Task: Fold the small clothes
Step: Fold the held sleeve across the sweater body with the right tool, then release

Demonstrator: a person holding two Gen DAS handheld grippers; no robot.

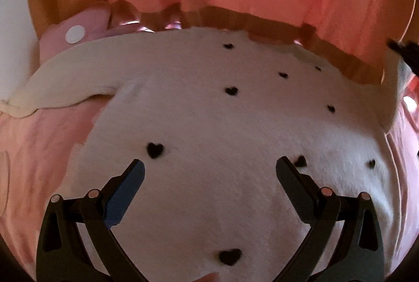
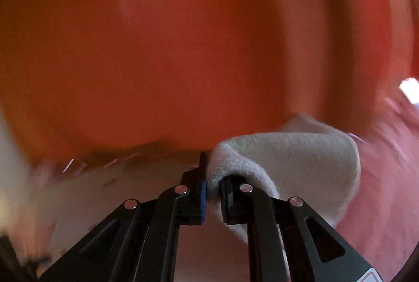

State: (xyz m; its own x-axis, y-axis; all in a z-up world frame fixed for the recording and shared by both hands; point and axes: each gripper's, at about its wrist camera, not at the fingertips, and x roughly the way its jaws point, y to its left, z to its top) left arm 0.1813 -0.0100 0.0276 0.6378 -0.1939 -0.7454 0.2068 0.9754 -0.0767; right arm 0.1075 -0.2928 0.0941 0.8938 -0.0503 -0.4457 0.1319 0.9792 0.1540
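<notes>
your left hand-held gripper [image 1: 209, 164] hangs over the cream sweater [image 1: 222, 124] with its jaws spread wide, gripping nothing. sweater lies mostly flat ahead of it on the pink bedding [image 1: 39, 151], 1 sleeve [image 1: 65, 80] out to its left, unfolded. your right hand-held gripper [image 2: 212, 185] is clamped on a bunched cream fold [image 2: 288, 158]. judgement: folding barely begun; sleeves and body left.
</notes>
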